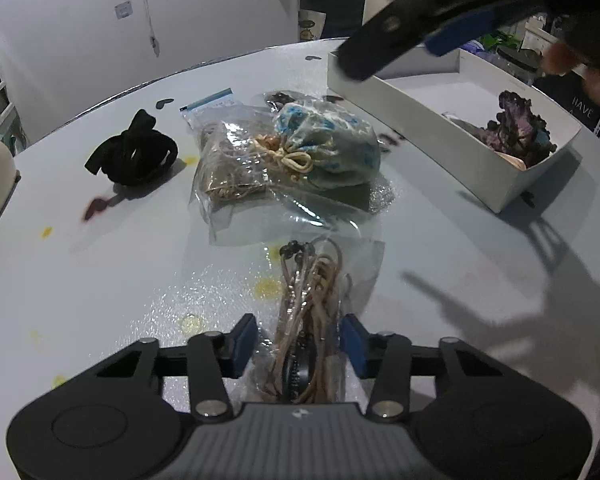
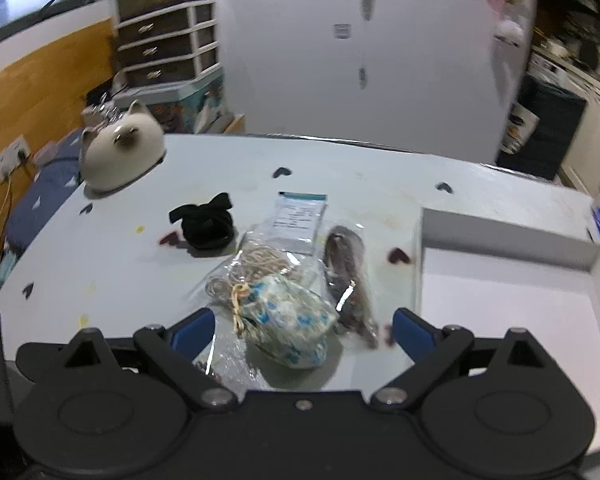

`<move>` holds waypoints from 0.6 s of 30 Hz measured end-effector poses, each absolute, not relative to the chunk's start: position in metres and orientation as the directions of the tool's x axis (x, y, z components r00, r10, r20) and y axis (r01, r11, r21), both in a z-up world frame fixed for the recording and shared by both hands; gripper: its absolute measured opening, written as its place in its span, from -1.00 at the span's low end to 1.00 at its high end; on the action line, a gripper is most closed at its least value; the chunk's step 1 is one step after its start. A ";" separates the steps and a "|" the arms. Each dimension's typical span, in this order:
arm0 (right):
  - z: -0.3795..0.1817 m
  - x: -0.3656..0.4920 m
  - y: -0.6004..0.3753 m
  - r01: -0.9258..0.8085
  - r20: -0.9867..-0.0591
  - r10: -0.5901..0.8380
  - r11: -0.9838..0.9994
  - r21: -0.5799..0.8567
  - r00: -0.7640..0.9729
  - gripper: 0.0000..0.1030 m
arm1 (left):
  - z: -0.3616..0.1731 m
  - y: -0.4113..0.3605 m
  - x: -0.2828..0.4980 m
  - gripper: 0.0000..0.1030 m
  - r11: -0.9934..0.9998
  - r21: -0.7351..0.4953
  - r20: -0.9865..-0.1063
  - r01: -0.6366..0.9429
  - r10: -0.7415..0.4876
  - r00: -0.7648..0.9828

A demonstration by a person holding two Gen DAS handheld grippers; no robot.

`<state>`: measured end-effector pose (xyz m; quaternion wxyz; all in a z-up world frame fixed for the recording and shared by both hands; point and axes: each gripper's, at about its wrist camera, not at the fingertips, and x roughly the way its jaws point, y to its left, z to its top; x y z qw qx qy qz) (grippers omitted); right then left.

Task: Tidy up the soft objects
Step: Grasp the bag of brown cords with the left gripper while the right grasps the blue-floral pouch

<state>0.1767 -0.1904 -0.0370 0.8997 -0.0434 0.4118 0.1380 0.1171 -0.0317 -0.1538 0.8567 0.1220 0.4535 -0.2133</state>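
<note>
My left gripper [image 1: 300,338] is open around a clear bag of tan cords [image 1: 312,320] lying on the table; its pads stand on each side of the bag without pressing it. Beyond lie a blue-and-white drawstring pouch [image 1: 332,148] on a clear bag of cord [image 1: 228,168], and a black fabric band [image 1: 134,152]. My right gripper [image 2: 300,328] is open above the pouch [image 2: 288,320], near the white box [image 2: 500,280]. It shows in the left wrist view [image 1: 420,40] above the box [image 1: 400,92], which holds a purple soft item [image 1: 516,124].
A white cat-shaped holder [image 2: 120,152] stands at the table's far left. A dark cord bag [image 2: 348,272] lies beside the pouch. A labelled zip bag [image 2: 300,216] lies behind it. Drawers [image 2: 164,40] and a white wall stand beyond the table.
</note>
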 end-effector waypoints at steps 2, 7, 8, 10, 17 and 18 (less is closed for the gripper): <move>-0.042 0.185 -0.183 -0.319 -0.762 0.230 0.947 0.033 0.605 0.85 | -0.152 -0.027 0.117 -0.28 0.886 -0.009 -0.831 0.463 -0.264 0.489; -0.061 0.204 -0.168 -0.364 -0.794 0.232 0.931 0.015 0.562 0.85 | -0.149 -0.010 0.113 -0.41 0.914 -0.069 -0.840 0.400 -0.270 0.472; -0.065 0.208 -0.167 -0.363 -0.800 0.229 0.932 0.015 0.554 0.84 | -0.148 -0.006 0.112 -0.42 0.920 -0.081 -0.841 0.383 -0.270 0.470; -0.074 0.216 -0.164 -0.357 -0.812 0.220 0.934 0.016 0.540 0.80 | -0.147 0.004 0.111 -0.43 0.933 -0.112 -0.842 0.343 -0.272 0.466; -0.102 0.234 -0.162 -0.347 -0.856 0.200 0.938 0.026 0.477 0.64 | -0.141 0.028 0.108 -0.43 0.953 -0.175 -0.836 0.249 -0.277 0.474; -0.104 0.235 -0.161 -0.346 -0.858 0.202 0.938 0.030 0.473 0.61 | -0.140 0.030 0.108 -0.43 0.954 -0.178 -0.835 0.243 -0.277 0.476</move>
